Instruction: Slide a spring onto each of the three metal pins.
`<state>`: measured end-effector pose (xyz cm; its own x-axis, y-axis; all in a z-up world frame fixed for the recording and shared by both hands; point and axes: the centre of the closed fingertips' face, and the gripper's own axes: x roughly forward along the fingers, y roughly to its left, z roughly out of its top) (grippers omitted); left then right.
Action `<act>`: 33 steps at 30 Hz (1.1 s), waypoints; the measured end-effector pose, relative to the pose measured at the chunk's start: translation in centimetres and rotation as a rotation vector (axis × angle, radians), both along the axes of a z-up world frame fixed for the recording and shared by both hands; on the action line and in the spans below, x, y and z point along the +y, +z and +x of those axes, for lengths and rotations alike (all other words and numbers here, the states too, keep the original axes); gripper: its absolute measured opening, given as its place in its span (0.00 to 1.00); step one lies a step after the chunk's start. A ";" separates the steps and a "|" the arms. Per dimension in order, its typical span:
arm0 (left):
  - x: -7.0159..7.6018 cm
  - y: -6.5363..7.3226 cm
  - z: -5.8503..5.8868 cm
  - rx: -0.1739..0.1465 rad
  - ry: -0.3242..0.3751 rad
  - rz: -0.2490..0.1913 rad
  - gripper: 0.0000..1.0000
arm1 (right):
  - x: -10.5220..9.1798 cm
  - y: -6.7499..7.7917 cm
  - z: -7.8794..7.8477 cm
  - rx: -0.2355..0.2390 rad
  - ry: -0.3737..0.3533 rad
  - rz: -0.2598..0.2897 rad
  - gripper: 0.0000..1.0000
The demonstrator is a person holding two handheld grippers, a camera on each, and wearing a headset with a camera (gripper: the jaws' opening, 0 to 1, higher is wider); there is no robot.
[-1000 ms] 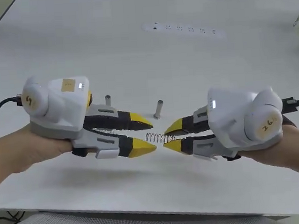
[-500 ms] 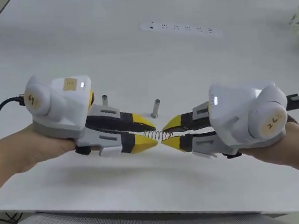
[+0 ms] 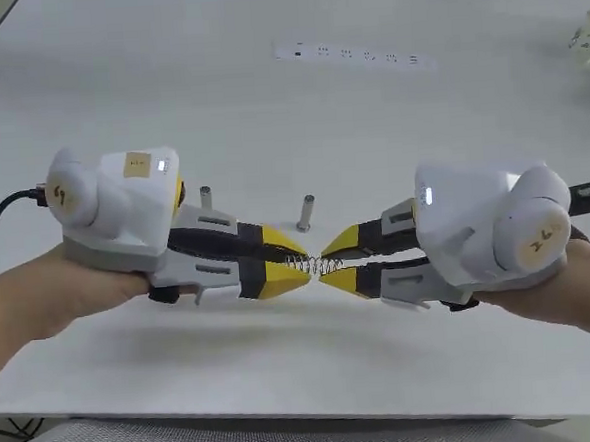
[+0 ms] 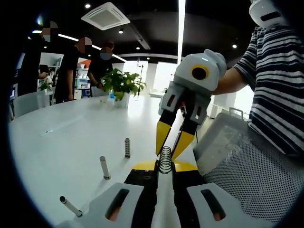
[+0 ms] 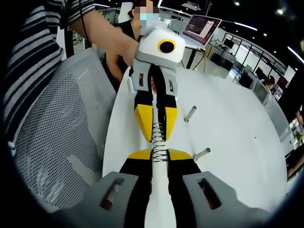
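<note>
The small silver coil spring (image 3: 313,267) hangs level in the air above the white table (image 3: 268,112), bridging the yellow tips of the two hand-held grippers, which point at each other. The left gripper (image 3: 286,264) has its jaws drawn narrow, nipping one end of the spring. The right gripper (image 3: 340,263) is closed just as narrowly on the other end. In the left gripper view the coil (image 4: 165,159) rises from between that gripper's own jaws up into the tips of the right gripper (image 4: 167,153).

Counted in that view, there are three short metal pins on the table. The farthest pin (image 4: 127,147) carries a second spring, while the middle pin (image 4: 104,167) and the nearest pin (image 4: 71,206) are bare. All three stand beside the grippers, apart from the held spring.
</note>
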<state>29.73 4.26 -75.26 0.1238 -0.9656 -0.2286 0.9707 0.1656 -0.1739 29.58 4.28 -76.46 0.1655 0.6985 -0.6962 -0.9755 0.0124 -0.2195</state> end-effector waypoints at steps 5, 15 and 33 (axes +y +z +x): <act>-0.1 0.0 -0.2 0.001 -0.009 0.004 0.08 | -0.1 -0.1 -0.1 0.008 -0.005 0.002 0.13; -0.2 -0.1 -0.4 0.016 -0.022 0.001 0.08 | -0.7 -0.5 0.0 0.037 -0.046 0.004 0.15; -0.1 -0.7 -1.0 0.041 -0.050 0.020 0.08 | -0.9 -0.2 -0.8 0.026 0.007 0.001 0.12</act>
